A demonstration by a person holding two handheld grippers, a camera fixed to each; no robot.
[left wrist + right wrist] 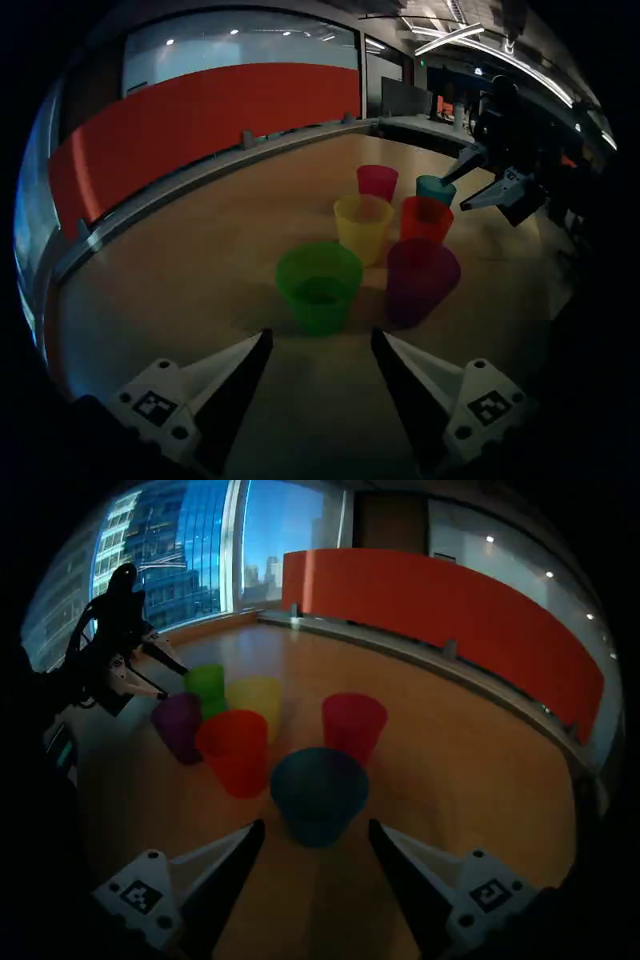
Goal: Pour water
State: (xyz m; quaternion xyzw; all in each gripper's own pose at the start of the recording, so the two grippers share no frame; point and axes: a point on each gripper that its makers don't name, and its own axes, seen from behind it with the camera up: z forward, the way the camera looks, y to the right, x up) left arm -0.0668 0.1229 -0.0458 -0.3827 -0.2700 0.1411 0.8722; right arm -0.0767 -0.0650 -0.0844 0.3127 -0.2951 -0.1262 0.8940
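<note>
Green cup upright on desk, just ahead of left tongs; teal cup before right tongs. Both tongs spread, gripping nothing.

From where I stand, the right gripper hangs low over the wooden table, its two fingers spread wide. A teal cup stands upright just ahead of the tips, in line with the gap. Beyond the left finger is an orange cup, and beyond the right a pink cup. Farther out on the left finger's side stand a yellow cup, a green cup and a purple cup. Past those, the left gripper hovers with its fingers apart, tips near the green and purple cups.
</note>
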